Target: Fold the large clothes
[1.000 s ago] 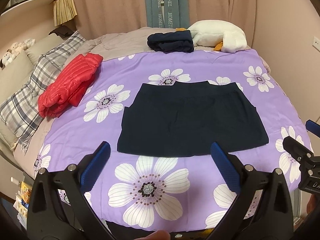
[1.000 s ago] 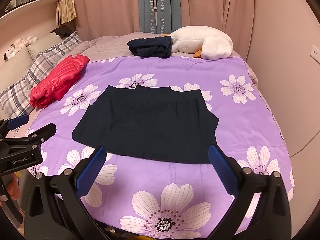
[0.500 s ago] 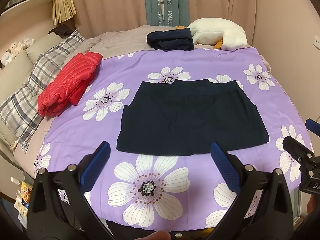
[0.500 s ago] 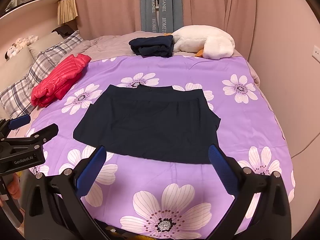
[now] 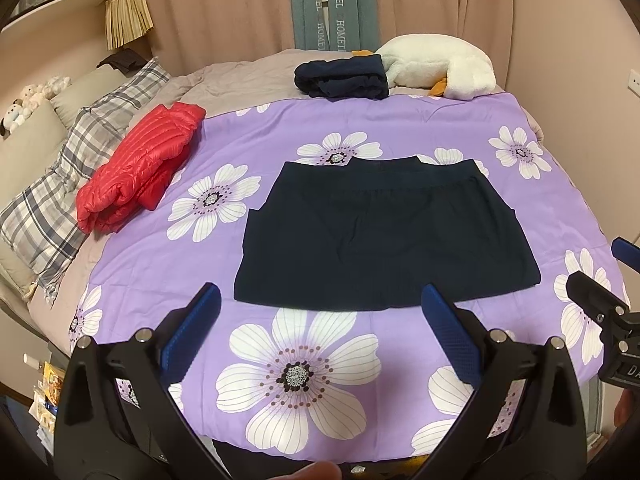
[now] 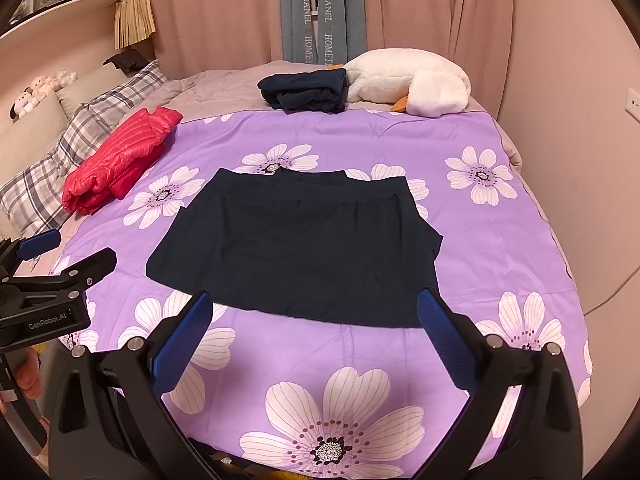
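A red puffer jacket (image 5: 138, 168) lies folded left of the dark navy skirt (image 5: 384, 236), which is spread flat mid-bed on a purple floral quilt (image 5: 560, 208). Beyond the skirt sit a folded navy garment (image 5: 344, 76) and a white plush toy (image 5: 436, 66). The left gripper (image 5: 320, 312) and right gripper (image 6: 314, 312) hover near the skirt's hem, fingers spread wide and empty.

Printed in pale letters down the grey-blue hanging cloth strips (image 5: 334, 12) at the back: "HANEL" and, cut short, "HOMET". On the same strips in the right wrist view, "HANEL" and "HOMETE" legible again. Stamped on the black body of the left gripper (image 6: 44, 316): "GenRobot.AI". On the right gripper (image 5: 628, 368), only "DA" readable at the edge.
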